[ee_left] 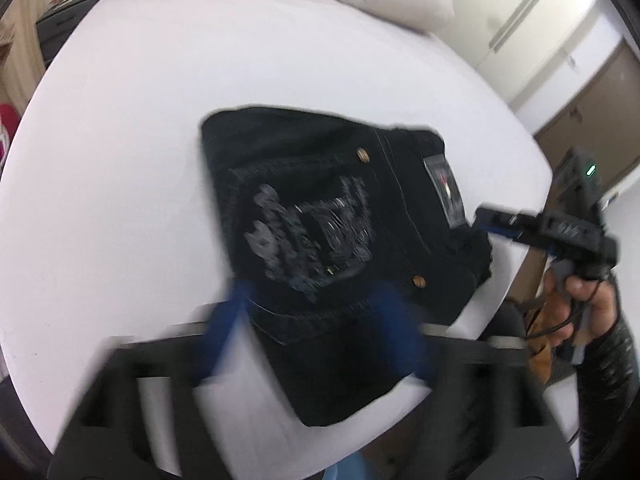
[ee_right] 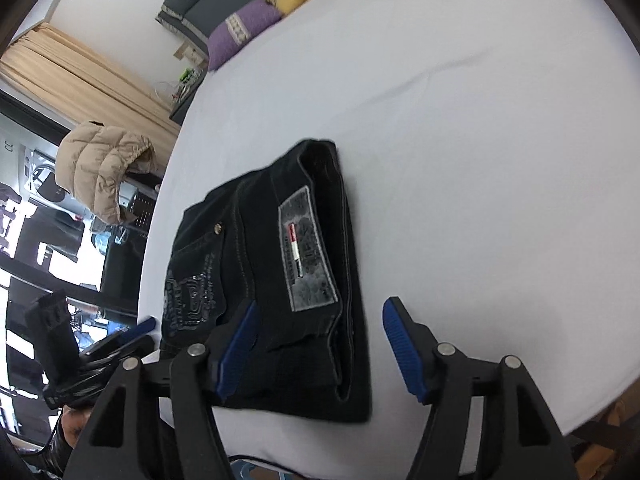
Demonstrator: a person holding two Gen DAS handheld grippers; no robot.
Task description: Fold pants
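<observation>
White bed under folded black pants; left tool, right tool agape, empty.

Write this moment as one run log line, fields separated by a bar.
pants: folded compact on white bed | left gripper: open, blurred | right gripper: open, holding nothing
</observation>
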